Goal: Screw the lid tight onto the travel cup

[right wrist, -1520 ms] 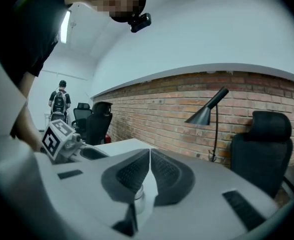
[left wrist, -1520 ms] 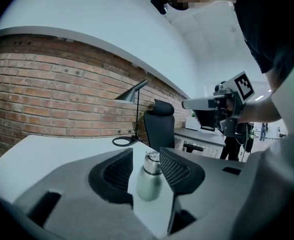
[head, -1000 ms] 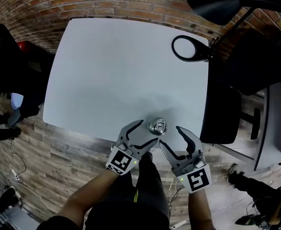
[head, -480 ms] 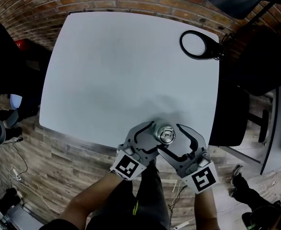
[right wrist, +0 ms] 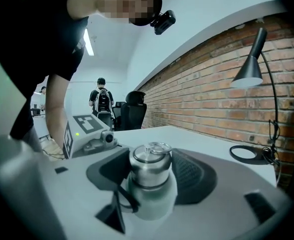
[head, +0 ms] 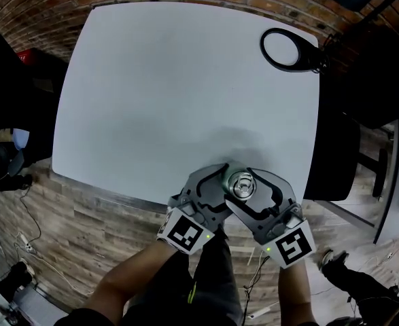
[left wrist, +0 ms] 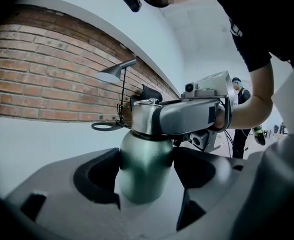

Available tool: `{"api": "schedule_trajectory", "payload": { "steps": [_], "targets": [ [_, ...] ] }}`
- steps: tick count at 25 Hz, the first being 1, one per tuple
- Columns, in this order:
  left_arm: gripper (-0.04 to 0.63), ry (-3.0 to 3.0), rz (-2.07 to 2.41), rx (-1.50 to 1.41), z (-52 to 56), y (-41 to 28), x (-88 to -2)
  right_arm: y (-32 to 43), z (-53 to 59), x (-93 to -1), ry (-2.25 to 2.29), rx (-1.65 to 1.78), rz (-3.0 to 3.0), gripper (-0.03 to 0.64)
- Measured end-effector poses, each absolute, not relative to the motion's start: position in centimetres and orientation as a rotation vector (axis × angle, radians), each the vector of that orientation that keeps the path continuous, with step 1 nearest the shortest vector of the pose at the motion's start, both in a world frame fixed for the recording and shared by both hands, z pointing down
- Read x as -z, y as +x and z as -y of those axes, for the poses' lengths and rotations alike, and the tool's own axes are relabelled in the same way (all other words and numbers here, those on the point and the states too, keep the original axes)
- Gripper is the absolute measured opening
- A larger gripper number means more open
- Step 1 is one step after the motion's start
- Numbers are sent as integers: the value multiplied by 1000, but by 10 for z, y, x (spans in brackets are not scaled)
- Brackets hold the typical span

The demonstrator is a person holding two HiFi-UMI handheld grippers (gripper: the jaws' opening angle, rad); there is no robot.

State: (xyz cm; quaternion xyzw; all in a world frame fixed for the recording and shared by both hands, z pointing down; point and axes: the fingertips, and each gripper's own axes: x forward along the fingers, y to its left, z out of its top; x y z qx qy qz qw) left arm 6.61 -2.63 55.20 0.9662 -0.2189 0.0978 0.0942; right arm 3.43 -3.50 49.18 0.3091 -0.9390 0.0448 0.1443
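- My 2 grippers have come in around the travel cup (head: 242,184), which stands at the near edge of the table (head: 172,100).
- The left gripper (left wrist: 145,181) is wide open around the body. The right gripper (right wrist: 150,184) is closing on the lid (right wrist: 150,165), so I think tightening can start.

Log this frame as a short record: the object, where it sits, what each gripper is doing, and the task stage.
object: travel cup, upright, with lid on top
location: table, at the near edge by the person
left gripper: jaws wide apart, one on each side of the cup body
right gripper: jaws closing, lid between them
other: desk lamp at the far right corner
stage: lid seated on cup; how tight it is cannot be told
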Motion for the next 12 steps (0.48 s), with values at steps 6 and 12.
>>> {"api": "schedule_trajectory", "payload": {
  "steps": [6,12],
  "targets": [
    [348,2875,642,-293,27,64,-552,32,40,-486,1061,-124,2704,268],
    [348,2880,644,-293,26,65,-552,39,42,-483,1537,-58,2536,268]
  ]
}}
